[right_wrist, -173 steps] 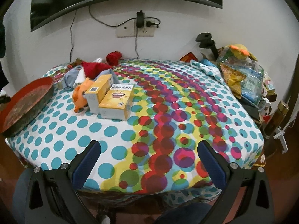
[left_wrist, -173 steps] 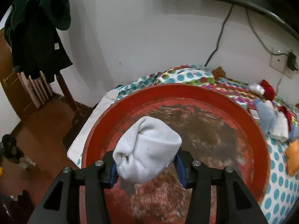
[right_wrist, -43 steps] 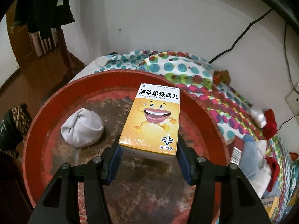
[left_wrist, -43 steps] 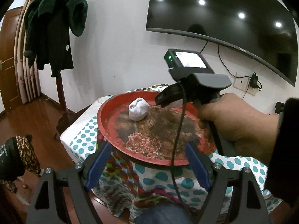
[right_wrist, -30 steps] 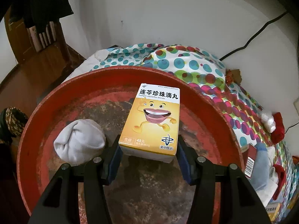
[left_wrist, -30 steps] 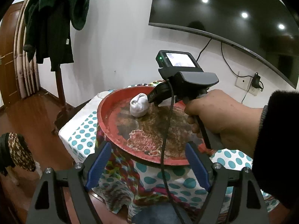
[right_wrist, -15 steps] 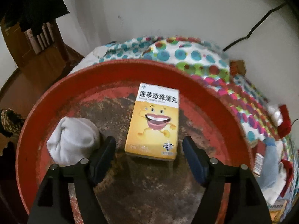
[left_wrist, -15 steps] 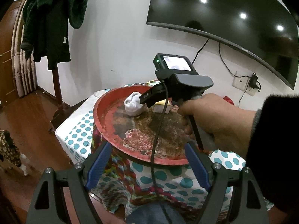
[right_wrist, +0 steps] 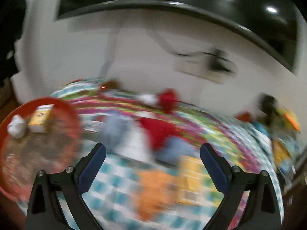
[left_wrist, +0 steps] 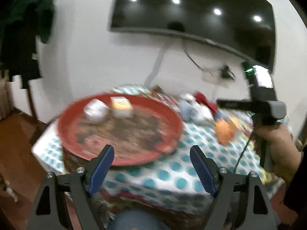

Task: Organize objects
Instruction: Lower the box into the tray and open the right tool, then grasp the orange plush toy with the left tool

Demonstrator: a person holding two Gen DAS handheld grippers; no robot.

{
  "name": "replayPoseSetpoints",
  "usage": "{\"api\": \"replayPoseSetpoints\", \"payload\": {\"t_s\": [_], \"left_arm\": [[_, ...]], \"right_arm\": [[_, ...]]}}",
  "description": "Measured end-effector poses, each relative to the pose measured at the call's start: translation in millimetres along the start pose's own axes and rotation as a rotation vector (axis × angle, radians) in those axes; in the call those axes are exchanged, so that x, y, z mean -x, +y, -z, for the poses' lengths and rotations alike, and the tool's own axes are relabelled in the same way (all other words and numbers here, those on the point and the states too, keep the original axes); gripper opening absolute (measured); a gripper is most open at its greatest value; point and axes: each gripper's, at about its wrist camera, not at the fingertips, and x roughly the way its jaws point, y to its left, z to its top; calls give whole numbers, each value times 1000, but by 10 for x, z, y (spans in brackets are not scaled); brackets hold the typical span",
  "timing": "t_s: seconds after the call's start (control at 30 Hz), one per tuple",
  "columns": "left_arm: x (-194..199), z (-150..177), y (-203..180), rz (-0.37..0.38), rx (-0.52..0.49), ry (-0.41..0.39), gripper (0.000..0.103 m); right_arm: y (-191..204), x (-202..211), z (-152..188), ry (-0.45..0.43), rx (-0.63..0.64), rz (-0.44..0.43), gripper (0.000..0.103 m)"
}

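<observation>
Both views are motion-blurred. A round red tray (left_wrist: 165, 115) sits at the left end of the polka-dot table and holds a balled white sock (left_wrist: 94, 111) and a yellow medicine box (left_wrist: 121, 107). The right wrist view shows the tray (right_wrist: 63, 105), sock (right_wrist: 16, 126) and box (right_wrist: 40, 119) at far left. My left gripper (left_wrist: 151, 163) is open and empty, near the table's front edge. My right gripper (right_wrist: 152, 163) is open and empty, over a pile of red, white and blue cloth items (right_wrist: 159, 132), an orange item (right_wrist: 153, 187) and a second yellow box (right_wrist: 193, 178).
The hand-held right gripper unit (left_wrist: 262, 105) shows at right in the left wrist view. A bag of clutter (right_wrist: 284, 134) lies at the table's far right. A wall TV (left_wrist: 191, 9) and a socket with cables (right_wrist: 207, 65) are behind. A coat rack (left_wrist: 25, 34) stands at left.
My right gripper opened, left the yellow box in the tray beside the sock, and swung right toward the cloth pile. My left gripper view also panned right.
</observation>
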Motion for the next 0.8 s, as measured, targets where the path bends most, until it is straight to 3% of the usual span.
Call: {"api": "replayPoseSetpoints", "payload": {"t_s": [0.13,0.33,0.43,0.6,0.8], "left_arm": [[-158,77,-332,40,-69,32,83],[-565,33,-937,130,-137,92,83],[-887,-28,-1278,125,-178,149,83],[-1180,-168,-1700,89,-273,135,83],[-1555,-266,-1897,74,-296,236,83]], "right_arm": [[-720,120,358,9,-103,85,101],[-1332,81,875,94,-225,120,101],[-1501,98,1069,104,-268,128,101],[-1694,117,1264,108,-323,98,101],[-1810,154,1395,91,-360,50,101]]}}
